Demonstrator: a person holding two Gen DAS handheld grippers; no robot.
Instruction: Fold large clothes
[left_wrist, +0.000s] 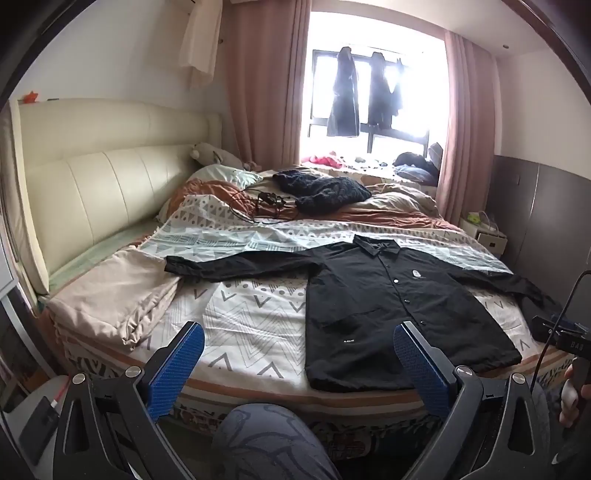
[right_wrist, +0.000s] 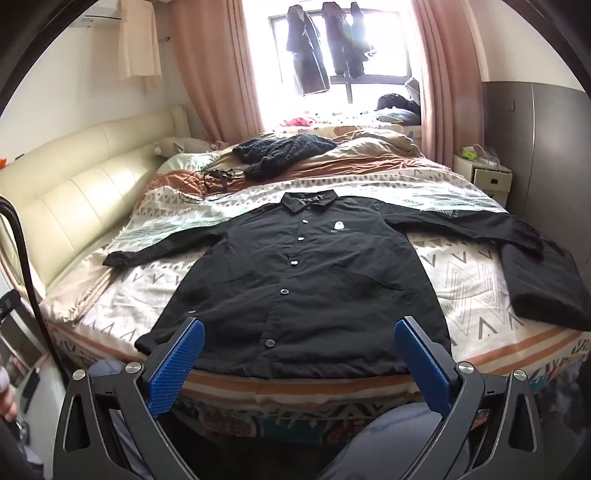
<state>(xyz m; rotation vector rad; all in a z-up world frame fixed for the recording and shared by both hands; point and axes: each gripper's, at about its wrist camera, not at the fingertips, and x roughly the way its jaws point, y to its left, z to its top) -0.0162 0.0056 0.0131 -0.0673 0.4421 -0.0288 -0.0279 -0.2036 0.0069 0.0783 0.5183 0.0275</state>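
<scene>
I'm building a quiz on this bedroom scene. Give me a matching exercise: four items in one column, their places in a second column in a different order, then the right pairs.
Items
1. black jacket
2. dark knit garment
3. tangled black cable
4. folded black garment

Places
A. near the bed's right edge, by the jacket's sleeve
B. far side of the bed, toward the window
C. spread flat, buttoned, hem at the near edge of the bed
D. on the bedding between the jacket's collar and the headboard side

Pairs: 1-C, 2-B, 3-D, 4-A
</scene>
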